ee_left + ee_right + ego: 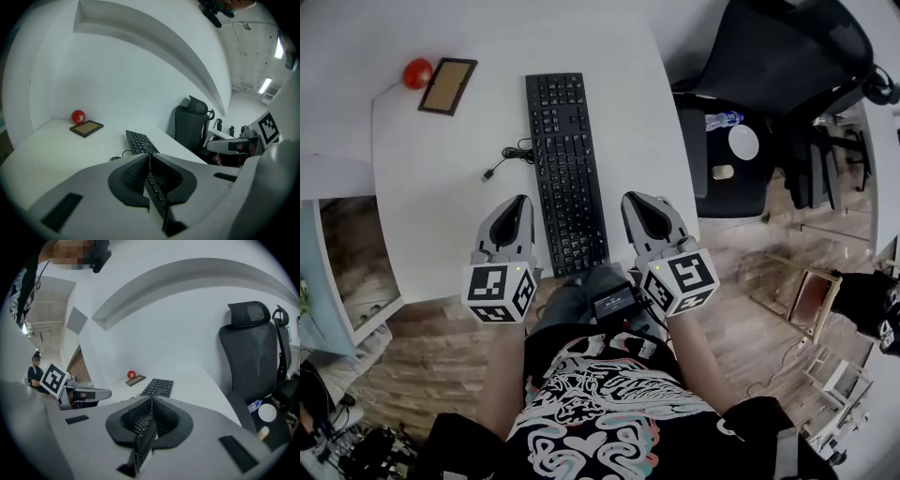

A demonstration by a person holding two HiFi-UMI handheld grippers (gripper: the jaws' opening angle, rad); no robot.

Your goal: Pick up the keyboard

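Observation:
A black keyboard (566, 169) lies lengthwise on the white desk (431, 216), its near end at the desk's front edge. My left gripper (520, 204) hovers just left of the keyboard's near end, jaws shut and empty. My right gripper (635, 203) hovers just right of it, jaws shut and empty as well. In the left gripper view the keyboard (140, 142) runs away behind the closed tips (149, 155). In the right gripper view the keyboard (159, 387) shows past the closed tips (151, 399). The keyboard's cable (508, 157) curls to the left.
A red ball (417, 72) and a small framed board (447, 85) sit at the desk's far left. A black office chair (769, 66) stands right of the desk, with a bottle (722, 120) and a white disc (742, 142) on its seat. Wooden floor lies below.

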